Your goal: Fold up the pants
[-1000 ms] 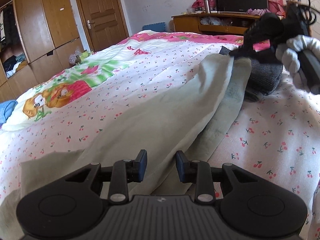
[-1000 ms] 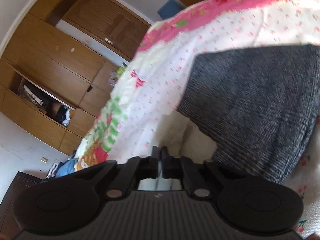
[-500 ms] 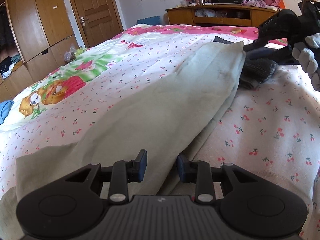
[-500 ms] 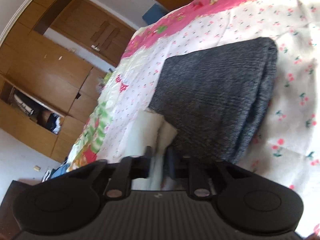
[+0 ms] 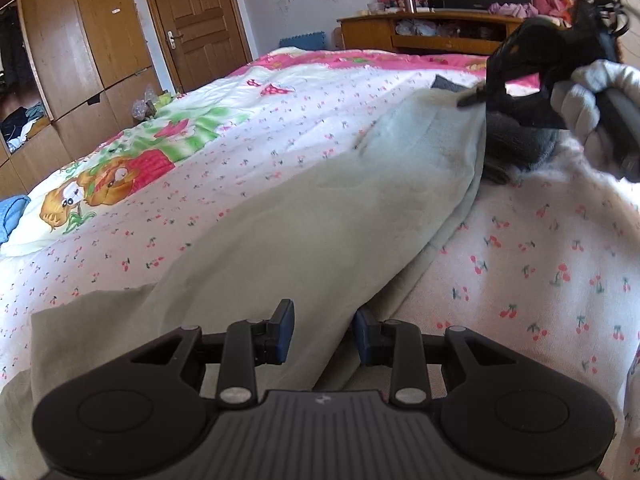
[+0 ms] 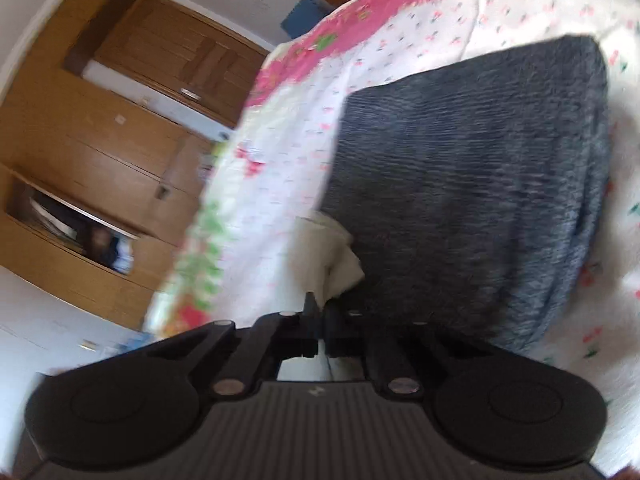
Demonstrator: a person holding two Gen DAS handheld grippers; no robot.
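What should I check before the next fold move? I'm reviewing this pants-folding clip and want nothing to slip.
1. Right gripper shut on the far end of the pale pants: ok, jaws together with cloth at the tips.
2. Left gripper ready at the near end: ok, jaws open around the fabric, not yet pinching.
3. Pants lying flat on the bed: not ok, a lower layer sticks out along the right edge.
4. Far end free of the folded grey garment: not ok, it lies right against it.
5. Depth of the right grip: cannot tell, the right wrist view is blurred.
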